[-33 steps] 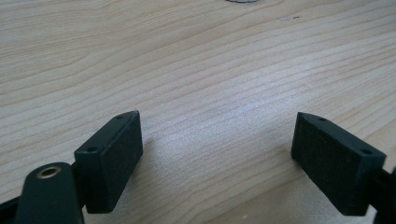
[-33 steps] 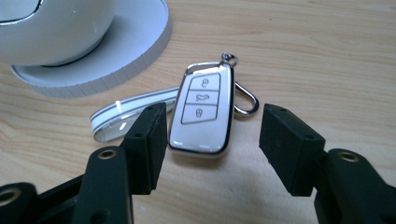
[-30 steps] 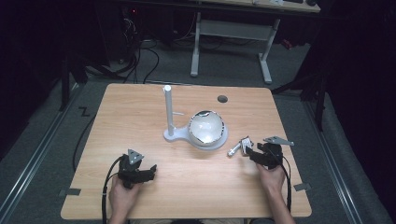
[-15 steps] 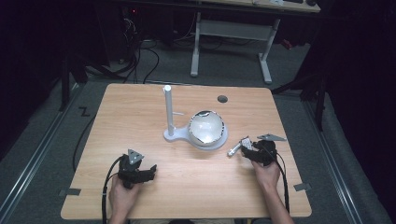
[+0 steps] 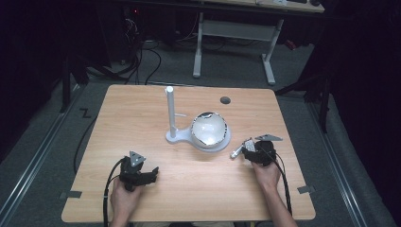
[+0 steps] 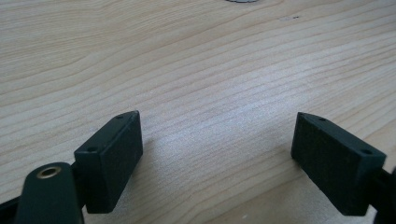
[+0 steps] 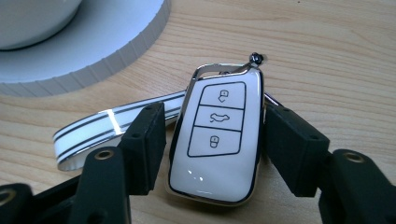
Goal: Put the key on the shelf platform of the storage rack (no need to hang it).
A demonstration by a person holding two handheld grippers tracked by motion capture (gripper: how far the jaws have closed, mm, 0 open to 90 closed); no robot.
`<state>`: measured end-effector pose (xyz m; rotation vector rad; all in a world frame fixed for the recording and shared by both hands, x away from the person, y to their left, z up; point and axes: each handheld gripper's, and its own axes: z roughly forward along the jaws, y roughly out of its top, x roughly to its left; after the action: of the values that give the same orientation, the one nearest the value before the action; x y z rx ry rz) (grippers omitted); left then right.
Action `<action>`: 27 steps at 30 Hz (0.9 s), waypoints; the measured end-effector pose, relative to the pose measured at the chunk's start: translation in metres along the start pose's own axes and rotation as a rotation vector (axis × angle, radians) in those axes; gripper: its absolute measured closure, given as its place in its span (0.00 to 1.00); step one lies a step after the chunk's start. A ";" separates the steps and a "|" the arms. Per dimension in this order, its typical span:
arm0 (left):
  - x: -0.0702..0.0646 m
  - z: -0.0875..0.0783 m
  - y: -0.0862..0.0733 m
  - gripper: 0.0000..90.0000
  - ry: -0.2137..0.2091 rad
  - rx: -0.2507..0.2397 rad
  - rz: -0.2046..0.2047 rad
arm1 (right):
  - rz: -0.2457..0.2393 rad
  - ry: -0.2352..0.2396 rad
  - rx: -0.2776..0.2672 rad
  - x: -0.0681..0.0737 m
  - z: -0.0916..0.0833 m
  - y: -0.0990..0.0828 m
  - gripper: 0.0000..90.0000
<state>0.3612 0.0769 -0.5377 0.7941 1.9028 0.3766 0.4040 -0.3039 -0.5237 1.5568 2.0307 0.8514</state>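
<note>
One key fob (image 7: 215, 135) between right hand-held gripper (image 7: 212, 140) jaws

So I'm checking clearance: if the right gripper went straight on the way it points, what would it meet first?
Beyond the car key between its jaws, the right gripper would probably meet the ribbed white stand base first; depth is unclear.

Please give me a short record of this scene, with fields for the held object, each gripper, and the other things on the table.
held object: white car key fob with three buttons and a striped strap
right gripper: jaws just closed onto the fob's sides
left gripper: open, nothing between jaws, over bare table
stand: white round base with upright post
on base: glossy dome
</note>
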 end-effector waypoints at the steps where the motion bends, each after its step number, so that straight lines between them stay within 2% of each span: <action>1: 0.000 0.000 0.000 0.19 0.003 0.001 -0.005 | -0.008 -0.008 0.003 0.001 0.000 0.000 0.47; 6: 0.000 0.000 0.000 0.19 0.003 0.001 -0.005 | -0.034 -0.030 0.014 0.002 0.001 -0.002 0.50; 14: 0.000 0.000 0.000 0.19 -0.002 0.002 0.002 | -0.042 -0.020 0.008 0.000 0.000 -0.003 0.54; 20: 0.000 -0.001 0.000 0.19 -0.001 0.001 0.001 | -0.084 -0.042 0.000 0.002 -0.003 -0.003 0.55; 27: 0.001 -0.001 0.000 0.19 -0.003 0.002 0.005 | -0.085 -0.009 -0.025 0.003 -0.010 -0.002 0.55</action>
<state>0.3605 0.0776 -0.5378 0.8003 1.8988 0.3765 0.3957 -0.3035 -0.5180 1.4472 2.0561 0.8330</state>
